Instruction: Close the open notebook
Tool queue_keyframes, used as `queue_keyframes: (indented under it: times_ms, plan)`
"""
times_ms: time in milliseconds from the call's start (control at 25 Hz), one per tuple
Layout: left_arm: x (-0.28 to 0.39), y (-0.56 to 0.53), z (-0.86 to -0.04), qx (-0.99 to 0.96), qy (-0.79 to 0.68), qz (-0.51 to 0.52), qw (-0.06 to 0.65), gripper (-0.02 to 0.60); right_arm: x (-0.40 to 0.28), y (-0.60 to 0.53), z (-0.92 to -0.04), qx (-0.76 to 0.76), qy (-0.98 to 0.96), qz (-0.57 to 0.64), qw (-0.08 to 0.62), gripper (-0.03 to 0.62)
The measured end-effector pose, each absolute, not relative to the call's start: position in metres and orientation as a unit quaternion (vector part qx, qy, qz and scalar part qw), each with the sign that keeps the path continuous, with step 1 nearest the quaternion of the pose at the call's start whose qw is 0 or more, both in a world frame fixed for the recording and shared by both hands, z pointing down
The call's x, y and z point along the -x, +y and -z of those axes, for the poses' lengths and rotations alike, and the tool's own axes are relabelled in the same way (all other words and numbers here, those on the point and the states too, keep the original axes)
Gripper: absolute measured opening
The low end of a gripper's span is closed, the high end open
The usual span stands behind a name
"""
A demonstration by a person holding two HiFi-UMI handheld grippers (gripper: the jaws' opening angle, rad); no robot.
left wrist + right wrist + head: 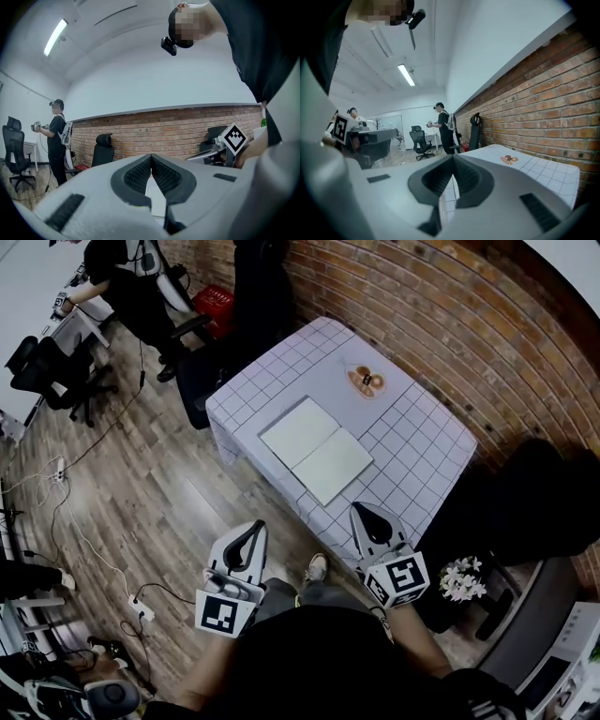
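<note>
Both claws are held out in front of the person's body, short of the near edge of the surface, and are pointed roughly level toward it. The left claw is closed, its ribbed pads pressed together with nothing caught between them. The right claw is likewise closed and empty, and is tipped slightly downward. Each is carried with its marker cube turned back toward the person. The open notebook is found ahead of both claws, between the lines along which they point. It lies flat on the checked cloth of the surface with both white pages spread, well apart from either claw and touched by neither. Beyond the notebook, farther from the claws and nearer the brick wall, a small brown object is set on the cloth. To the right of the right claw, off the surface, a bunch of white flowers is seen. Far ahead and to the left of the left claw, another person is seen near an office chair.
</note>
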State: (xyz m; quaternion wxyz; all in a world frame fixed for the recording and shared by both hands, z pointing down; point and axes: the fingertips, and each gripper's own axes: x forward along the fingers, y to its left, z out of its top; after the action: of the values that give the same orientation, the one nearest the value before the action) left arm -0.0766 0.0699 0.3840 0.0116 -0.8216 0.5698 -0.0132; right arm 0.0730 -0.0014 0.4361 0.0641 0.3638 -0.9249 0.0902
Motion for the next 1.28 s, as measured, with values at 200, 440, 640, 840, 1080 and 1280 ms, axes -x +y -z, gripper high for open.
queue_keyframes:
  times_ms: [200,440,640,840,1080,1280]
  plan:
    - [0.087,0.044,-0.388,0.82,0.573,0.012,0.0,0.025,-0.072,-0.024,-0.442,-0.371,-0.921,-0.095,0.078,0.014]
    - [0.087,0.007,-0.386,0.84,0.542,-0.008,0.0,0.023,-0.067,-0.041,-0.457,-0.39,-0.909,-0.105,0.101,0.014]
    - [0.099,-0.027,-0.383,0.854,0.521,-0.012,-0.003,0.025,-0.058,-0.056,-0.471,-0.406,-0.897,-0.112,0.132,0.014]
    - [0.118,-0.051,-0.4,0.858,0.514,-0.008,-0.027,0.025,-0.055,-0.075,-0.491,-0.43,-0.881,-0.122,0.153,0.014]
    - [0.137,-0.074,-0.422,0.862,0.506,0.01,-0.037,0.025,-0.062,-0.084,-0.532,-0.455,-0.858,-0.134,0.195,0.014]
    - [0.141,-0.09,-0.44,0.865,0.498,0.027,-0.051,0.025,-0.077,-0.092,-0.573,-0.471,-0.836,-0.155,0.235,0.014]
